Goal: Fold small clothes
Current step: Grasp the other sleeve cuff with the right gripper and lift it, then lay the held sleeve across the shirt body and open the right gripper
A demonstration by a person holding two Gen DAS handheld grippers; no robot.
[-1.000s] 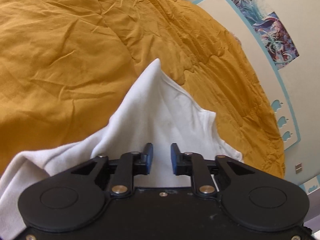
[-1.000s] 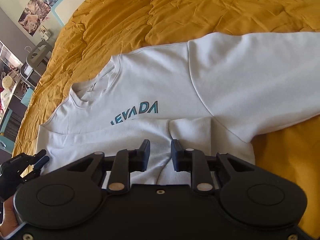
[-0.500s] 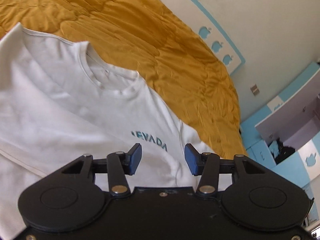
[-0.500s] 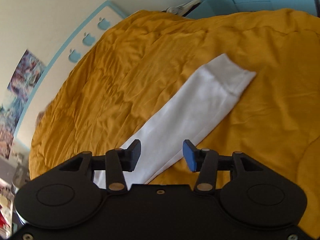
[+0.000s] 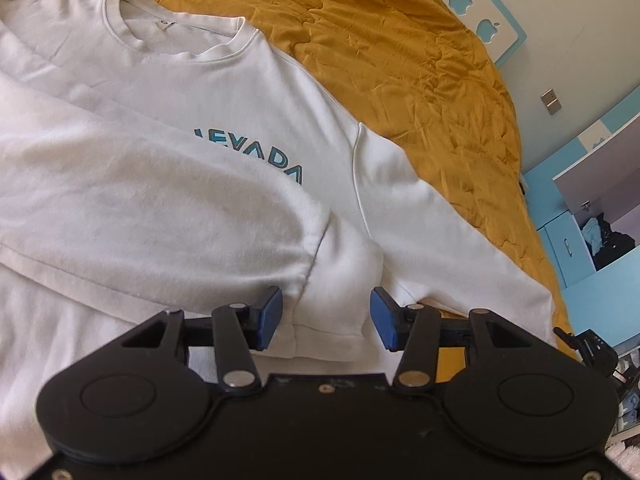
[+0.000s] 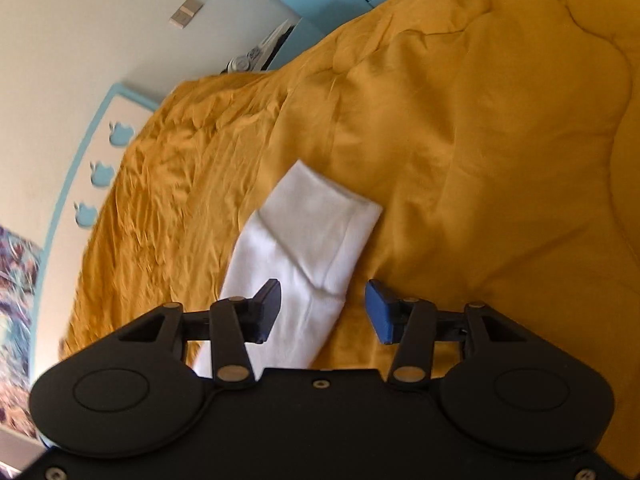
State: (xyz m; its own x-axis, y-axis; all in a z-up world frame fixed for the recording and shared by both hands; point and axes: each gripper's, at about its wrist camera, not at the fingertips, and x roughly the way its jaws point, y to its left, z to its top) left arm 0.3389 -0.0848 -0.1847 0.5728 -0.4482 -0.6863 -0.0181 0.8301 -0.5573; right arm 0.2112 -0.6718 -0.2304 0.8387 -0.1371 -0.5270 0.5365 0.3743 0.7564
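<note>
Sweatshirt (image 5: 168,128) flat on bed (image 5: 400,52), one sleeve folded across chest. Left gripper (image 5: 326,318) over cuff, fingers wide apart, empty. Right gripper (image 6: 322,312) over other sleeve (image 6: 304,248), fingers wide apart, empty.

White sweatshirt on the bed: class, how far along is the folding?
Done: one sleeve lies folded across the sweatshirt chest. In hand: nothing; the left gripper and right gripper are open. Left: the other sleeve lies stretched out on the orange bedspread, body unfolded.

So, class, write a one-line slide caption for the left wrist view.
Open left gripper over a white long-sleeved sweatshirt on a mustard-yellow quilt.
</note>
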